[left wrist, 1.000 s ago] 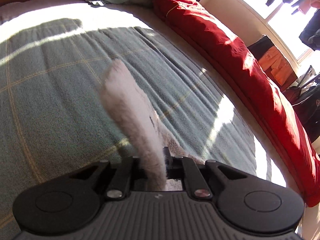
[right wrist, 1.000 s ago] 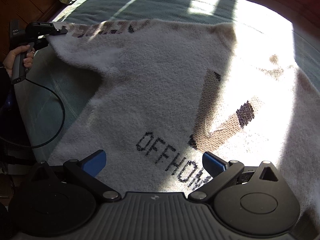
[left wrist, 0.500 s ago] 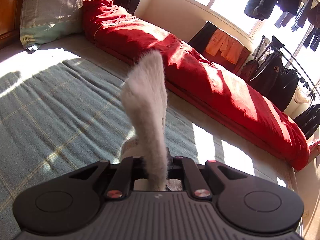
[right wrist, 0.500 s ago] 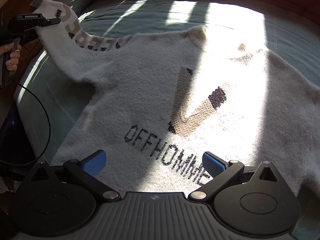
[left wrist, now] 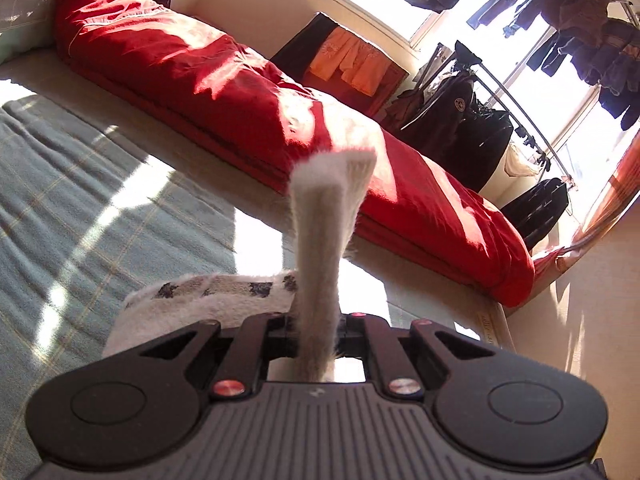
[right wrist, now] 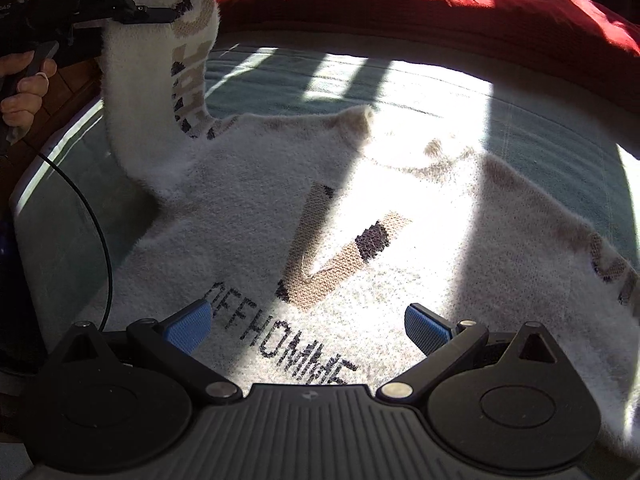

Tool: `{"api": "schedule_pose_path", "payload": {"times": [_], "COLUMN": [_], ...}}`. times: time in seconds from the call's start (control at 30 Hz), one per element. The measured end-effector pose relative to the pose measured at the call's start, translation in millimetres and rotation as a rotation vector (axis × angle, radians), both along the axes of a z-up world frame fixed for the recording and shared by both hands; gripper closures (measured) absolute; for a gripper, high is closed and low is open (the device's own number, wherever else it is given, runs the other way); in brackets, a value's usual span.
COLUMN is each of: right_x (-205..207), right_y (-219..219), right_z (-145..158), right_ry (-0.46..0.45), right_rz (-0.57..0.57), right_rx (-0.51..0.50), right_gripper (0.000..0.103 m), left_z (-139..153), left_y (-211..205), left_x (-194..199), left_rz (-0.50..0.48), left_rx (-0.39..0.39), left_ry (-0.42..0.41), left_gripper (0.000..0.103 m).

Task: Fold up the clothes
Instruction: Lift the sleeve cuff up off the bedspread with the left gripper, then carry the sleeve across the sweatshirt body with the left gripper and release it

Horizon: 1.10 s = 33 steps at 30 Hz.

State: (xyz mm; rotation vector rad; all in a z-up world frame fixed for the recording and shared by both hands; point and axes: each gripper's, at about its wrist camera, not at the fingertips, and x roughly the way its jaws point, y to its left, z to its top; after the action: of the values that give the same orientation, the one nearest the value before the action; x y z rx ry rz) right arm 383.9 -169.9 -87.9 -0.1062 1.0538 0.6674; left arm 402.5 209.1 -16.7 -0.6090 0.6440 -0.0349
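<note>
A fluffy white sweater (right wrist: 304, 208) with a tan and black V mark and black lettering lies spread on the bed. Its left sleeve (right wrist: 156, 92) is lifted off the bed, and my left gripper (right wrist: 160, 14) is shut on the cuff at the upper left of the right wrist view. In the left wrist view the sleeve cuff (left wrist: 320, 248) sticks up out of my left gripper (left wrist: 318, 330), which is clamped on it. My right gripper (right wrist: 308, 326) hovers open over the sweater's lower front, its blue pads (right wrist: 188, 326) wide apart with nothing between them.
A grey-green checked blanket (left wrist: 80, 208) covers the bed. A rolled red duvet (left wrist: 224, 92) lies along the far side. Beyond it a clothes rack (left wrist: 472, 120) holds dark jackets by the windows. A person's hand (right wrist: 24, 88) and a black cable (right wrist: 100, 240) are at the bed's left edge.
My left gripper has risen and swung toward the sweater's body, lifting the sleeve from flat on the bed to standing upright. The right gripper drifted slightly over the sweater and stayed open.
</note>
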Motion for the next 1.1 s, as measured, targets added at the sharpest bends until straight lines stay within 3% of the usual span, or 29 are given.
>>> {"api": "schedule_pose_path", "payload": {"times": [0.23,0.43,0.8,1.1], "right_x": [-0.8,-3.7,-1.7,-3.4], "right_y": [-23.7,-45.6,-87.3,-104.1], "right_z": [-0.2,-3.5,-12.5,-14.5], "right_ry": [0.01,0.029,0.066,0.076], "right_rz": [-0.059,-0.115,-0.247,-0.308], "right_rx": [0.044,0.063,0.098,0.101], "right_gripper": [0.0,0.0,0.0,0.0], "left_z": [-5.5,-20.4,-73.0,-87.5], "left_y": [-48.3,-91.8,-153.5,-189.6], "left_x": [18.5,35.3,50.9,57.1], "left_rz": [-0.068,-0.145,-0.249,-0.296], "left_rx": [-0.06,-0.061,-0.014,0.052], "left_ry": [-0.02,0.005,0.115,0.125], "left_gripper": [0.096,0.096,0.096,0.096]}}
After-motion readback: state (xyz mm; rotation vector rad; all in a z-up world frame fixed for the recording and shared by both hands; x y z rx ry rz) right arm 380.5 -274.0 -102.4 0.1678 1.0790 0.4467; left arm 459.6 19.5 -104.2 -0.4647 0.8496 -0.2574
